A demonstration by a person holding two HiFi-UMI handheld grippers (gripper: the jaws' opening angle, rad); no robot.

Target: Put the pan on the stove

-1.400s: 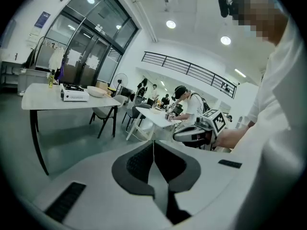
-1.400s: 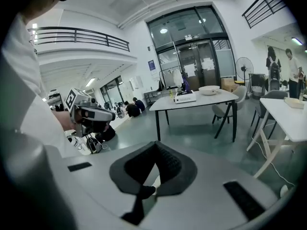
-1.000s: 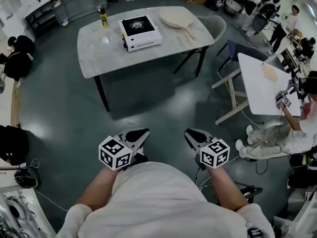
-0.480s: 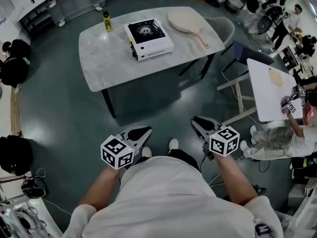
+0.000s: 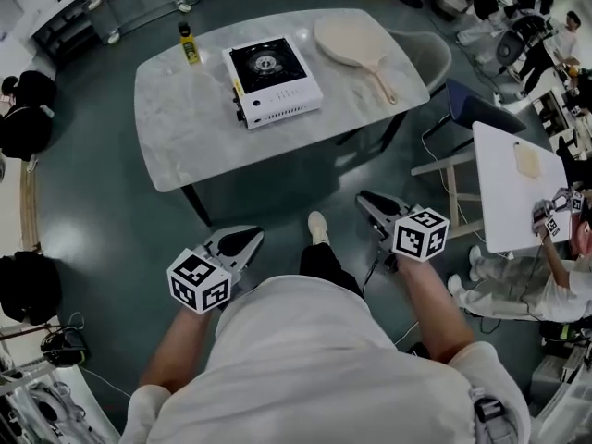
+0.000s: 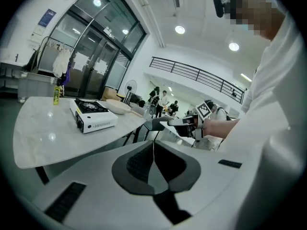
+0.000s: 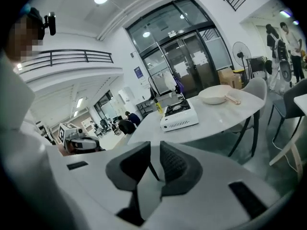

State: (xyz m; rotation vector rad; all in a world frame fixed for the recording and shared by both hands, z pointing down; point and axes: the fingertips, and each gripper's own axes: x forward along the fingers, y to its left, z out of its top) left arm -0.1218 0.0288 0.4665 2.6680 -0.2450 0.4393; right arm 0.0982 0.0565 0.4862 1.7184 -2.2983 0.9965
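Observation:
A cream pan [image 5: 354, 42] with a wooden handle lies on the marble table [image 5: 185, 128], just right of the white portable stove [image 5: 271, 80]. Both grippers hang close to my body, well short of the table. My left gripper [image 5: 242, 241] is shut and empty; its pads meet in the left gripper view [image 6: 153, 145], with the stove [image 6: 92, 115] and pan [image 6: 118, 106] far ahead. The right gripper [image 5: 368, 202] holds nothing, and a narrow gap shows between its pads [image 7: 154, 150]. That view shows the stove [image 7: 179, 115] and pan [image 7: 217, 94] ahead on the right.
A yellow bottle [image 5: 189, 43] stands at the table's far left corner. A grey chair [image 5: 427, 55] sits behind the pan's side. To the right are a blue chair [image 5: 481, 109], a white table [image 5: 513, 192] and a seated person [image 5: 546, 266]. Dark floor lies between me and the table.
The table with stove and pan has drawn nearer in the head view. A shoe now shows ahead of my body. The left gripper has shifted left and slightly back.

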